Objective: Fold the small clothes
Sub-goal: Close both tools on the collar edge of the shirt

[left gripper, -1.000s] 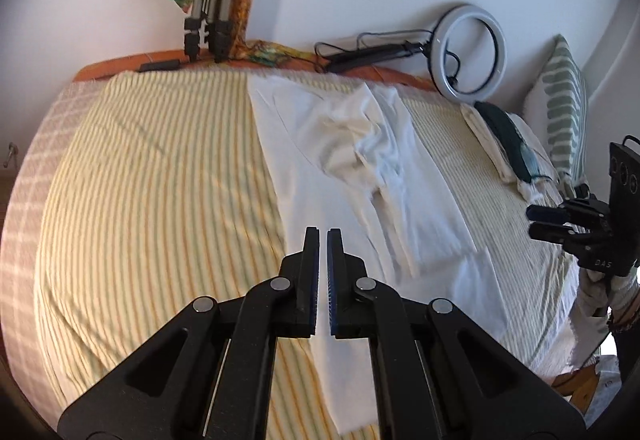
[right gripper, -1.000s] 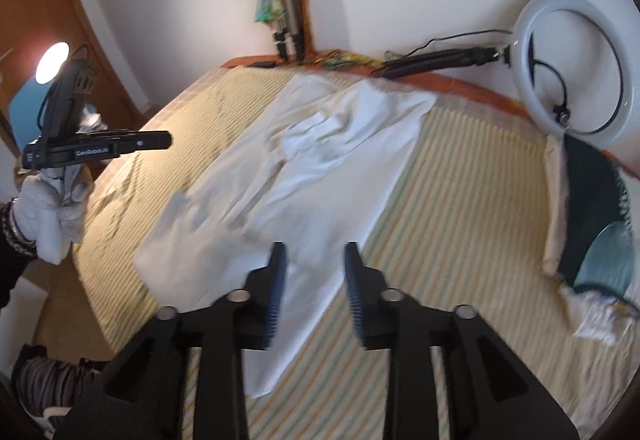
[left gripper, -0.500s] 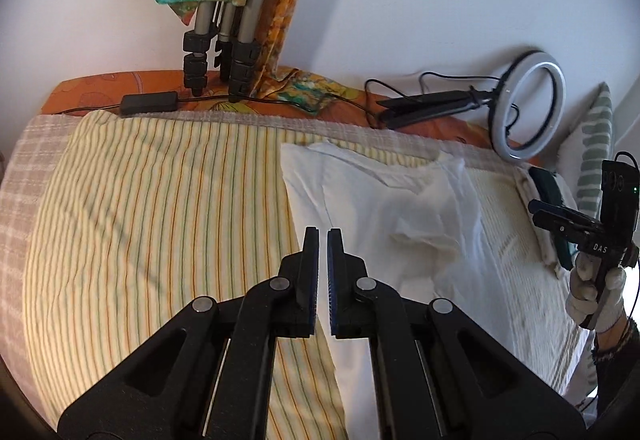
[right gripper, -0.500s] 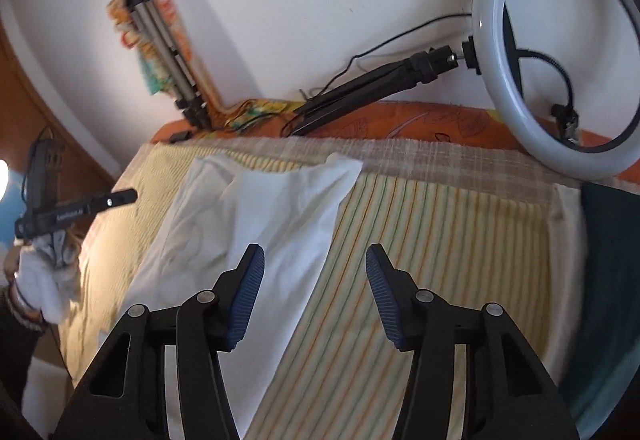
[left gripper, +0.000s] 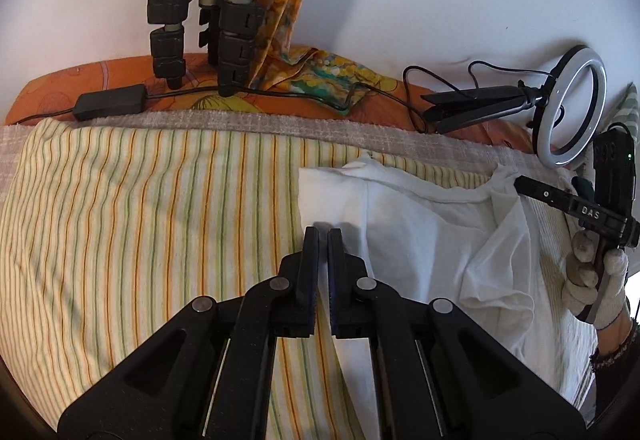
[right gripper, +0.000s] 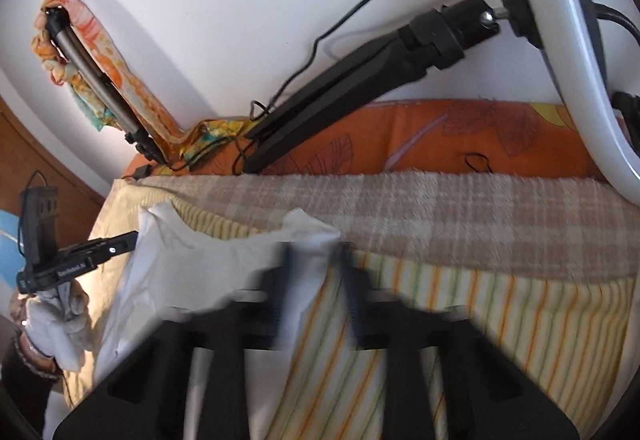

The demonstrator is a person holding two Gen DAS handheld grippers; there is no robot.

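A white garment [left gripper: 432, 240] lies on the striped bedspread [left gripper: 140, 232], its far end near the grey blanket edge. My left gripper [left gripper: 323, 236] is shut and empty, just over the garment's far left corner. My right gripper [right gripper: 316, 264] is open and motion-blurred, its fingers straddling the garment's far right corner [right gripper: 308, 236]. The right gripper also shows in the left wrist view [left gripper: 520, 186], at the garment's right shoulder. The left gripper shows in the right wrist view [right gripper: 132, 238], at the garment's left edge.
A tripod [left gripper: 200, 8] draped with a coloured scarf leans on the wall behind the bed. A ring light [left gripper: 572, 116] on a black stand lies at the far right. A black power adapter [left gripper: 112, 102] and cables lie on the orange sheet.
Both grippers have moved forward along the garment toward its far end by the wall. The right gripper has opened wider and now sits around the far right corner.
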